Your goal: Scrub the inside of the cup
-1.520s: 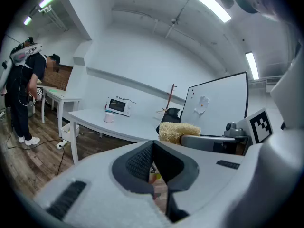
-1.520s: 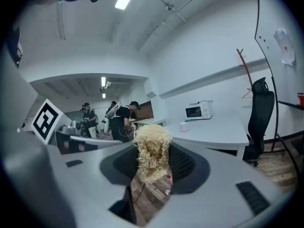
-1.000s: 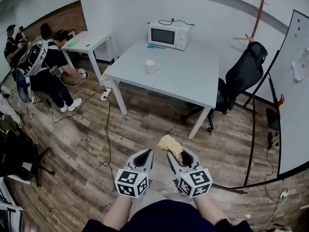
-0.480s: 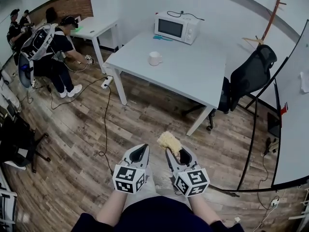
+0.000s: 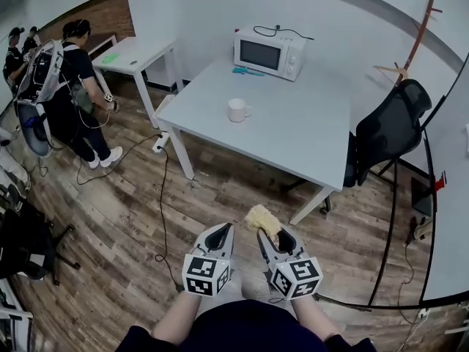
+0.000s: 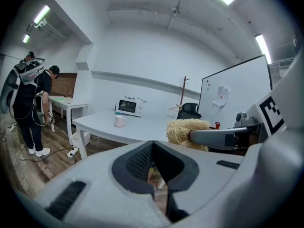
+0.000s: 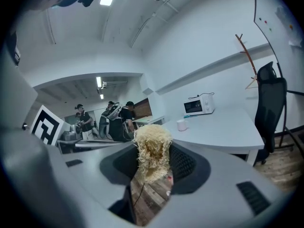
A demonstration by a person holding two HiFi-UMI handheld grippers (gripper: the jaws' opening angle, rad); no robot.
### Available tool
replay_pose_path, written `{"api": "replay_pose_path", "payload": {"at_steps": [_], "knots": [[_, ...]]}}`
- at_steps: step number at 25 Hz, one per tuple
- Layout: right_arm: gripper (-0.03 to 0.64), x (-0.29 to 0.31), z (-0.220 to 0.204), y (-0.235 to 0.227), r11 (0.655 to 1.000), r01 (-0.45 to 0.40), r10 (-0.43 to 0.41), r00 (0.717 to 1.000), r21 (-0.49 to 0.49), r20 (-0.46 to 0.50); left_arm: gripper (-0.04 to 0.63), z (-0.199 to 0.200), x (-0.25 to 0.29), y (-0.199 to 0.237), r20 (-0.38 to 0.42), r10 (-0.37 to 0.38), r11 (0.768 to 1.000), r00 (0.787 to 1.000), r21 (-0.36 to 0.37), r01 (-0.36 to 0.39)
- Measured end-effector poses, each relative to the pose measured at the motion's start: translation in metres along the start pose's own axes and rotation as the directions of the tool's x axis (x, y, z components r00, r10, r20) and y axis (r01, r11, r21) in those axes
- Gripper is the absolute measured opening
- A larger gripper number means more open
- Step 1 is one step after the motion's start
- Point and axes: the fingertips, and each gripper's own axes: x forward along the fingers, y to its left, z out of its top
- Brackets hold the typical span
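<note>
A white cup point(image 5: 237, 110) stands on the light grey table point(image 5: 293, 134), far ahead of both grippers; it also shows as the cup point(image 6: 119, 120) and the cup point(image 7: 181, 124). My right gripper point(image 5: 270, 236) is shut on a straw-coloured loofah scrubber point(image 5: 262, 220), which sticks up from its jaws point(image 7: 153, 151). My left gripper point(image 5: 219, 237) is shut with nothing between its jaws. Both are held low over the wooden floor, well short of the table.
A white microwave point(image 5: 269, 50) sits at the table's far end. A black office chair point(image 5: 389, 129) stands at the right, with a whiteboard point(image 5: 453, 196) beyond it. People point(image 5: 62, 86) stand at the left by a second white table point(image 5: 136, 53). Cables point(image 5: 163, 196) trail over the floor.
The view has shifted forward and right, so the table sits a little nearer. The person at the left has stood up. Both grippers keep their hold and pose.
</note>
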Motion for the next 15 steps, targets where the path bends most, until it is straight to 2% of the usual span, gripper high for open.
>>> {"api": "replay_pose_path", "payload": {"at_steps": [8,15], "knots": [[0.175,0.108,0.047,-0.007,1.000,0.010,-0.010,1.000,-0.017,0.012,0.018,0.042,0.067,0.081,-0.019,-0.029,0.999,0.999,0.023,0.030],[0.175,0.180,0.074,-0.020,0.998,0.057,-0.057,0.998,0.003,0.024,0.018,0.075,0.117,0.138,-0.028,-0.060,0.997,0.998,0.054,0.062]]}}
